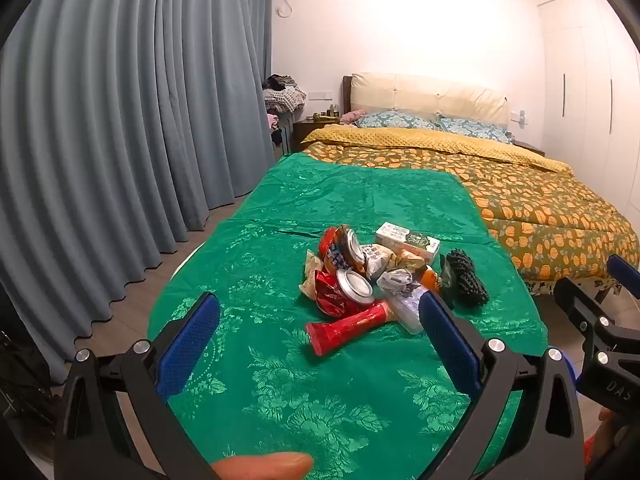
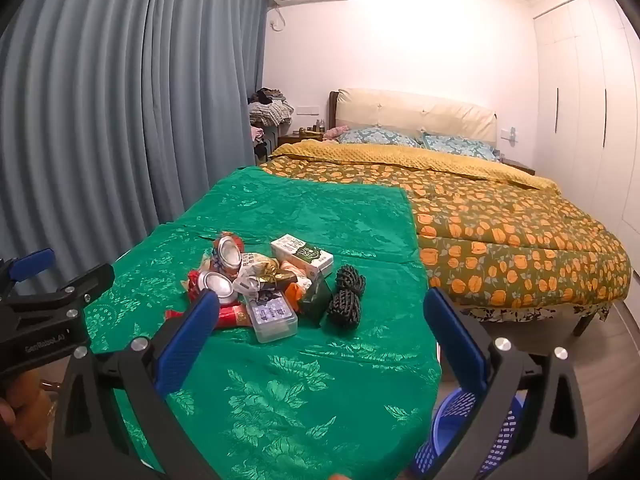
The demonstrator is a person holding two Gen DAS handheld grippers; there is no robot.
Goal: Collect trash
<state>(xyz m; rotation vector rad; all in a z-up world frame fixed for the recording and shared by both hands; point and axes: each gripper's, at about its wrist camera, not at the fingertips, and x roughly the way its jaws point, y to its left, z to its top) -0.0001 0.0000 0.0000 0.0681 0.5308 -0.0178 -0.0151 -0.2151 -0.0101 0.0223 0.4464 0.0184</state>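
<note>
While both the left claw (image 1: pixel 320 344) and right claw (image 2: pixel 320 344) hang wide open and empty over the green-covered table (image 1: pixel 280 392), nothing's collected yet, whole trash pile (image 1: pixel 376 280) sitting mid-table, blue basket (image 2: pixel 452 432) waiting by the table's right edge.
</note>
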